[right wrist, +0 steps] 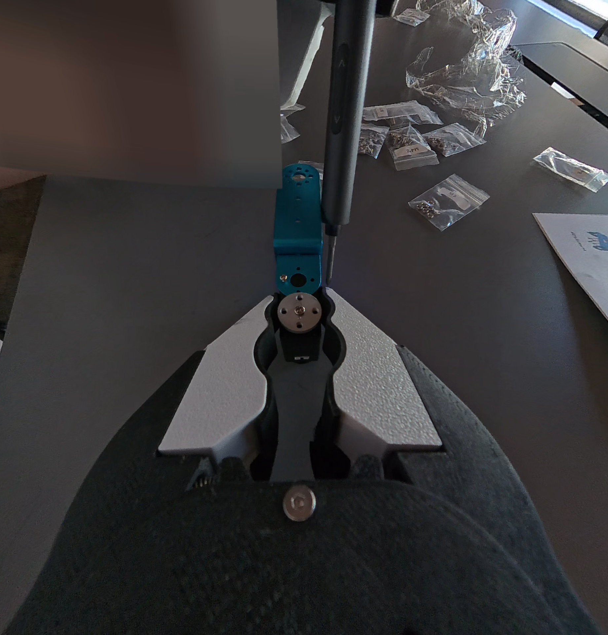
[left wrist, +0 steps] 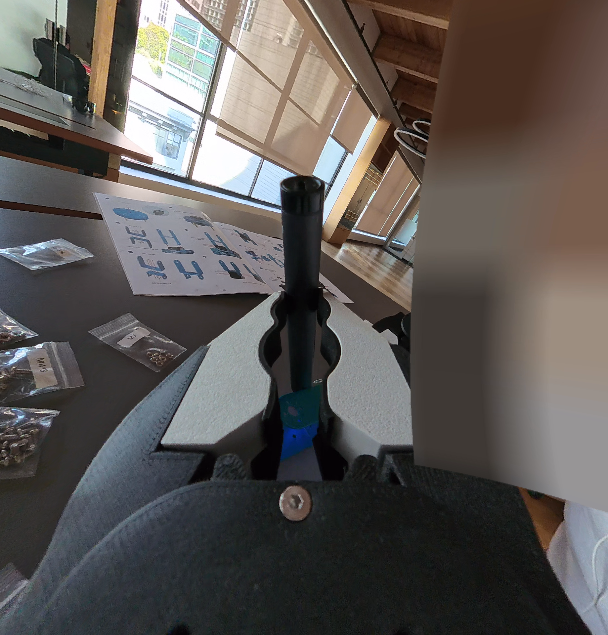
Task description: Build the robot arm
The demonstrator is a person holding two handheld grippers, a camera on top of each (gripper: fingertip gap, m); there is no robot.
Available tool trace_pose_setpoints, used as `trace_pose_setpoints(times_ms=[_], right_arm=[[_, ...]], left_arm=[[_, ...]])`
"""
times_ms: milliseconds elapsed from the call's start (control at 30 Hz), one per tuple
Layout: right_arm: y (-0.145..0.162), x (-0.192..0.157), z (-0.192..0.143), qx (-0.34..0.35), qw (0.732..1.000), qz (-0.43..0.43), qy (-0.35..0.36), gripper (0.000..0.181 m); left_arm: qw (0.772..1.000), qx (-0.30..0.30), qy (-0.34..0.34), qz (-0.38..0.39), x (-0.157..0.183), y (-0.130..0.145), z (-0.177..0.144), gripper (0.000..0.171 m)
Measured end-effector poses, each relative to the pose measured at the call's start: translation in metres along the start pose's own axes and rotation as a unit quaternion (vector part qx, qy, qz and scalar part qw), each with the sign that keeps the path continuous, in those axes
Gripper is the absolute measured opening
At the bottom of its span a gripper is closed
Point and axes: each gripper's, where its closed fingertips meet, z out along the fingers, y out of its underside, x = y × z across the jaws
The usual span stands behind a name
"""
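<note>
My left gripper (left wrist: 301, 302) is shut on a dark grey electric screwdriver (left wrist: 301, 261), held upright; it shows from the side in the right wrist view (right wrist: 345, 113). Its bit tip (right wrist: 328, 278) sits at the right edge of a blue metal bracket (right wrist: 297, 220), also visible below the driver in the left wrist view (left wrist: 299, 409). My right gripper (right wrist: 298, 302) is shut on a black servo (right wrist: 297, 343) with a round silver horn (right wrist: 298, 311). The bracket stands just beyond the horn. A small screw (right wrist: 282, 276) sits in the bracket's left hole.
Several small zip bags of screws and nuts (right wrist: 448, 201) (left wrist: 137, 340) lie on the dark table (right wrist: 433, 309). An open instruction sheet (left wrist: 185, 247) lies beyond them. Crumpled clear plastic wrap (right wrist: 467, 68) is at the far right. A blurred patch covers part of each view. The tips of one gripper are about 12 centimeters away from the tips of the other.
</note>
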Motion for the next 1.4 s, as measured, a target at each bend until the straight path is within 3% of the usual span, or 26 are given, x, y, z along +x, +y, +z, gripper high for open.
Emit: trace_pose_setpoints(times_ms=[33,333,533,700,833,933,1000,1200,1400], right_arm=[[0.0,0.0,0.0,0.0,1.0,0.0,0.0,0.022],[0.0,-0.001,0.0,0.0,1.0,-0.006,-0.002,0.022],[0.0,-0.003,0.0,0.0,1.0,-0.011,-0.004,0.022],[0.001,-0.004,-0.002,0.0,1.0,-0.012,-0.005,0.022],[0.001,-0.003,-0.002,0.0,1.0,-0.005,-0.008,0.022],[0.001,-0.003,-0.002,0.0,1.0,-0.004,-0.009,0.022],[0.001,-0.004,-0.003,0.0,1.0,-0.003,-0.01,0.023],[0.002,-0.006,-0.005,0.001,1.0,0.004,-0.014,0.022],[0.003,-0.006,-0.007,0.0,1.0,0.0,-0.01,0.022]], left_arm=[[1.0,0.001,0.0,-0.002,0.0,0.0,-0.001,0.016],[1.0,0.022,-0.019,-0.01,-0.004,-0.001,-0.011,0.016],[0.986,0.113,-0.049,-0.114,-0.028,-0.022,-0.033,0.016],[0.954,0.181,-0.092,-0.219,-0.054,-0.039,-0.085,0.016],[0.908,0.108,-0.114,-0.388,-0.065,-0.004,-0.114,0.016],[0.872,0.025,-0.182,-0.454,-0.066,0.032,-0.122,0.016],[0.849,-0.028,-0.202,-0.487,-0.062,0.041,-0.119,0.016],[0.812,-0.282,-0.279,-0.428,-0.067,0.063,-0.099,0.017],[0.755,-0.377,-0.321,-0.43,-0.074,0.087,-0.086,0.016]])
